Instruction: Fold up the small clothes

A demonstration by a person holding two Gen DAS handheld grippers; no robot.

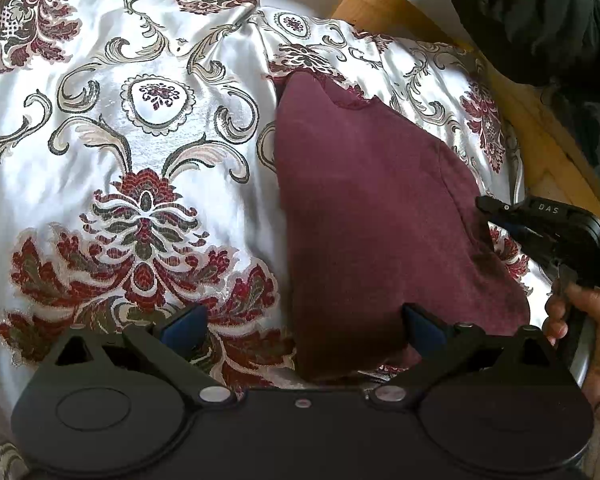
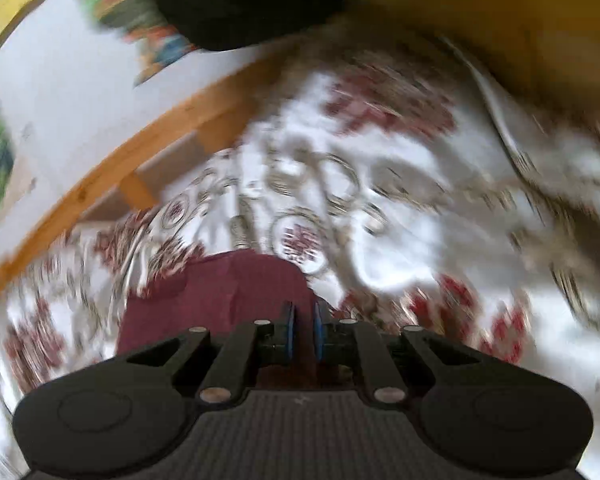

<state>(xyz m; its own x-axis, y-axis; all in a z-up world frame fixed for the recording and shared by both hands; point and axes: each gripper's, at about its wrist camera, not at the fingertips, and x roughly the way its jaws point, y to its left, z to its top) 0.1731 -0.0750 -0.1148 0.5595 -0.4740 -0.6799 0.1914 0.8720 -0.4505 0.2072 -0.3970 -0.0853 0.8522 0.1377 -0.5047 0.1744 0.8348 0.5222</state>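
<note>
– Bed surface first, what did you have?

– White satin bedspread with dark red floral and grey scroll print [image 1: 148, 168], wrinkled, covering nearly everything I saw. Pale wooden bed frame [image 1: 384, 6] ran along the far edge, with a white wall behind it. A dark padded garment [image 1: 540, 20] sat top right in the left wrist view.

– Task item?

– One small maroon knit garment [image 1: 372, 208], lying flat on the bedspread, right of centre in the left view. It looked already folded lengthwise: straight left edge, notched far end. The right wrist view had it too [image 2: 220, 300], directly under and ahead of my fingers.

– Left gripper?

– Left gripper [image 1: 302, 328] was spread wide, nothing clamped. The near left corner of the garment sat between its fingers. The blue pad [image 1: 420, 326] on the right was over the fabric, and the other was over bare bedspread. I couldn't tell whether either touched.

– Right one?

– Right gripper [image 2: 303, 330] was nearly closed, with only a narrow slit between the blue pads. It was at the garment's right edge, with a person's hand [image 1: 588, 320] on the handle. I saw maroon through the slit, but I couldn't tell if fabric was pinched. That whole frame was heavily motion-blurred.
</note>
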